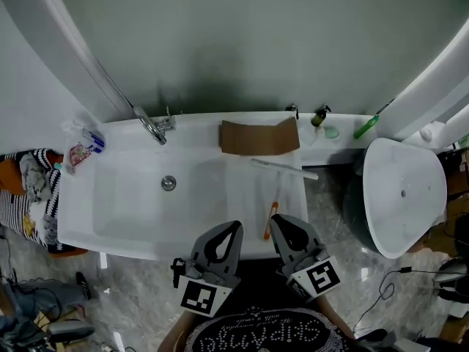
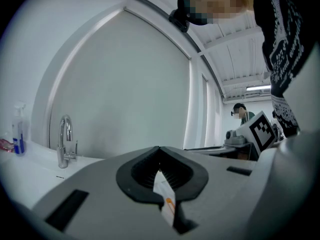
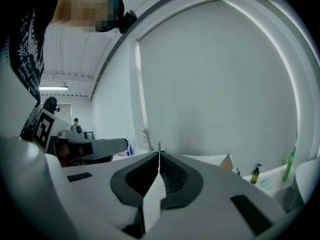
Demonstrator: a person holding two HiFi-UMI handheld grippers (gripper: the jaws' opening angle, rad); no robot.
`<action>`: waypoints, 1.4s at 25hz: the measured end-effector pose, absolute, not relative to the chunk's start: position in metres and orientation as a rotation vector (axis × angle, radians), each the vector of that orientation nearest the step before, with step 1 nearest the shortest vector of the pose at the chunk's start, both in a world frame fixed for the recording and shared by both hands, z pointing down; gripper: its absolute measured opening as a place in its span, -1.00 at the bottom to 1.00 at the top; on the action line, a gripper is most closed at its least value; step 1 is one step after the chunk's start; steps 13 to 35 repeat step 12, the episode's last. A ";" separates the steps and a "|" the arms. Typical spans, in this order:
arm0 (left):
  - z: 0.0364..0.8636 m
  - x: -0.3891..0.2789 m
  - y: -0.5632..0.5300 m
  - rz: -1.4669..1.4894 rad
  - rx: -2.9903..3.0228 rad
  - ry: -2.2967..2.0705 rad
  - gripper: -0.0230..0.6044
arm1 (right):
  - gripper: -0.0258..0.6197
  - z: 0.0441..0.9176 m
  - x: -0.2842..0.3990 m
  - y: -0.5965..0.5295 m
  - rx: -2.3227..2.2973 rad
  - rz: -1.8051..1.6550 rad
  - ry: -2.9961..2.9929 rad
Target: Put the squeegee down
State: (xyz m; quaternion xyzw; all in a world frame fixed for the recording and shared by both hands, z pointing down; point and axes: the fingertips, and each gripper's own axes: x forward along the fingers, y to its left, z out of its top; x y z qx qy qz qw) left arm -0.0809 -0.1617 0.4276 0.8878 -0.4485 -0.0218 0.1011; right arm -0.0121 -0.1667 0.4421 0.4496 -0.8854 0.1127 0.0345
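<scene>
While the white bathtub (image 1: 110,211) takes up most of the head view, the work is all at its right end. A brown cardboard sheet (image 1: 258,138) rests on the far rim there. Just on the near side of it lies the squeegee (image 1: 284,169), its blade flat across the white surface and its orange-tipped handle (image 1: 270,222) pointing toward the near edge. The left gripper (image 1: 234,227) and right gripper (image 1: 278,223) hover over that near edge, each with its jaws closed tip to tip and nothing clamped between them.

The squeegee looks already set down, so what remains is probably a clean retreat. The right gripper's tip sits just beside the handle's orange end. It would be best drawn straight back toward the person, without swinging left, so the handle isn't nudged and the blade doesn't pivot on the smooth, likely slippery surface.
</scene>
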 end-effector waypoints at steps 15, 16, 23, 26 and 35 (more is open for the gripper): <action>0.434 -0.081 -0.171 -0.076 2.587 -1.343 -0.91 | -0.84 0.456 -0.005 -0.176 1.360 0.332 -2.695; 0.434 -0.081 -0.171 -0.076 2.587 -1.343 -0.91 | -0.84 0.456 -0.005 -0.176 1.360 0.332 -2.695; 0.434 -0.081 -0.171 -0.076 2.587 -1.343 -0.91 | -0.84 0.456 -0.005 -0.176 1.360 0.332 -2.695; 0.434 -0.081 -0.171 -0.076 2.587 -1.343 -0.91 | -0.84 0.456 -0.005 -0.176 1.360 0.332 -2.695; 0.434 -0.081 -0.171 -0.076 2.587 -1.343 -0.91 | -0.84 0.456 -0.005 -0.176 1.360 0.332 -2.695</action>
